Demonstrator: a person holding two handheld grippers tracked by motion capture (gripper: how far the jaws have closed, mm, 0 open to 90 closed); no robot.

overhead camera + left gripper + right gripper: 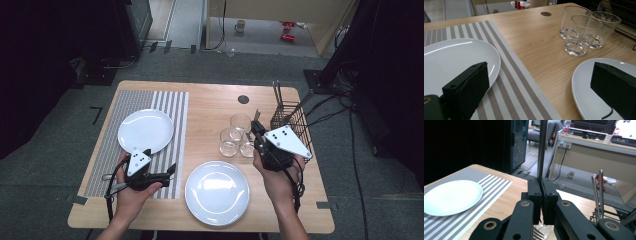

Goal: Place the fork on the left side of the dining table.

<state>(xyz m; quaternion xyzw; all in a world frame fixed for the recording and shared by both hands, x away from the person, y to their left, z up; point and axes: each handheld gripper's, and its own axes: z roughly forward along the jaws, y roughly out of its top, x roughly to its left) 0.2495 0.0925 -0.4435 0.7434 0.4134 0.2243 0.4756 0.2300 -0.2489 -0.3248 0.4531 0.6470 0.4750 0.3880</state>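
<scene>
My right hand-held gripper [541,195] pinches a fork [542,147] upright, tines down, near plate [217,192] below-left; left hand-held gripper [159,175] spread, empty.

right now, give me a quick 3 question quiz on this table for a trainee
1. True or false: the right claw is shut on a fork.
2. How many glasses stand beside the wire basket? A two, B three, C five.
3. Fill in: the far plate lies on the striped ____.
Key: 1 true; 2 B; 3 placemat.
</scene>
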